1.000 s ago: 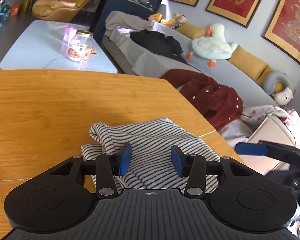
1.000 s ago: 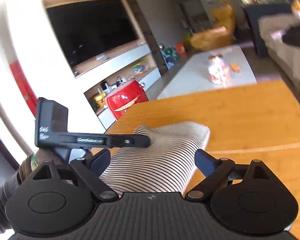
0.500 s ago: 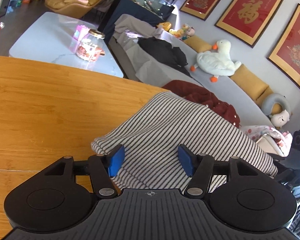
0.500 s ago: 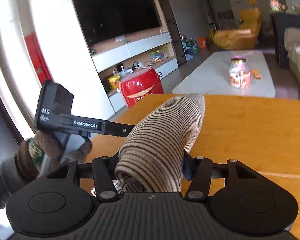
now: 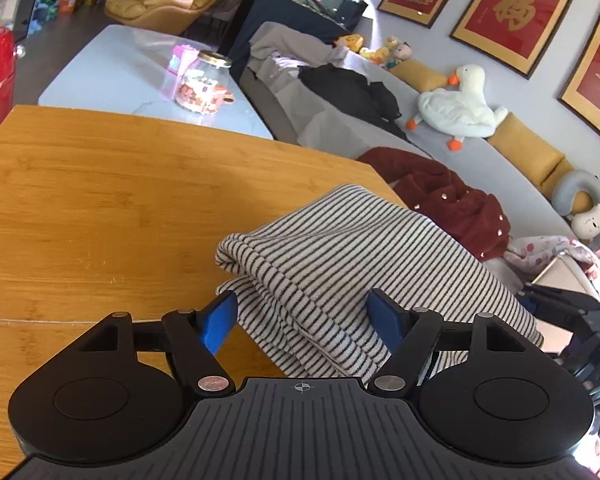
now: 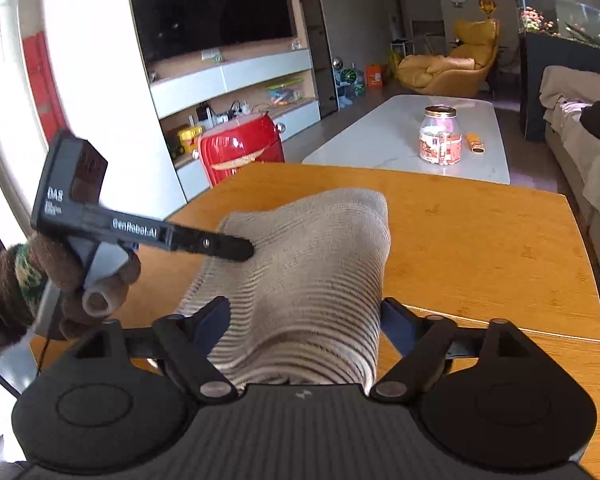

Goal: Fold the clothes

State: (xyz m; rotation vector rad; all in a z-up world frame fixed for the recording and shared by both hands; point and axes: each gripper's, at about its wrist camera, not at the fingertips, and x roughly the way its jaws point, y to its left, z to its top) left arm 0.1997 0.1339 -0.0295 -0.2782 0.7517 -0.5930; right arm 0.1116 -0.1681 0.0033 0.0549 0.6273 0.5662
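Since half a second ago, both hand-held grippers have opened wider: the right hand-held gripper [image 6: 305, 322], which was clenched on the striped sweater [image 5: 352, 264], now has its fingers spread, with the cloth only lying between them. The left hand-held gripper [image 5: 302, 314] is also released, its blue pads [image 5: 219, 321] apart on both sides of the folded layers. The sweater has come lower and lies bunched on the wooden tabletop [image 5: 100, 208], near the tabletop edge on the sofa side, partly hanging past that edge. In the right wrist view the left hand-held gripper [image 6: 236, 249] is seen from its side and its tip touches the top of the sweater [image 6: 312, 264]; the gloved hand [image 6: 60, 284] holds its handle. Beyond the tabletop, on the white coffee table [image 6: 384, 140], stands a glass jar [image 6: 440, 136]
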